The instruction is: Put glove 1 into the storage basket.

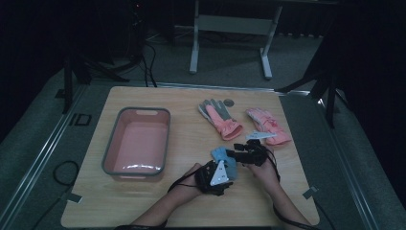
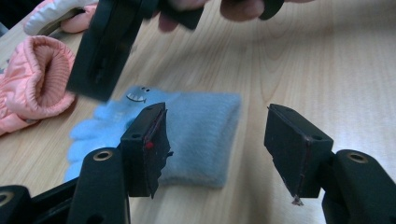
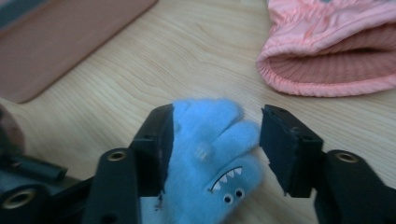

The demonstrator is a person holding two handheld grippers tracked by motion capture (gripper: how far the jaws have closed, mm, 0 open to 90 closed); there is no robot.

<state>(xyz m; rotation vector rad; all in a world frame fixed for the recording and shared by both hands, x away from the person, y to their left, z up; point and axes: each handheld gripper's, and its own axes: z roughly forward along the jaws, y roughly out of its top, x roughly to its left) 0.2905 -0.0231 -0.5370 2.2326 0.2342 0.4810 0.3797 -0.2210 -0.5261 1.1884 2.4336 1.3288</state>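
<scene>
A small blue glove [image 1: 221, 155] with a monster face lies flat on the wooden table [image 1: 191, 201], near its front. My left gripper [image 1: 227, 166] comes at the cuff end. In the left gripper view its jaws [image 2: 215, 140] stand apart: one is over the blue glove [image 2: 201, 126], the other is past the cuff's edge over bare wood. My right gripper [image 1: 235, 153] reaches in from the right over the finger end. In the right gripper view its jaws [image 3: 215, 140] straddle the blue glove's fingers [image 3: 210, 154], with a gap showing at the right pad.
A pink basin [image 1: 111, 143] with a grey rim stands at the left of the table. Two pink gloves lie behind the blue one: one with a grey palm [image 1: 221, 119] and one further right [image 1: 268, 125]. A pink cuff [image 3: 336, 60] opens close to my right gripper.
</scene>
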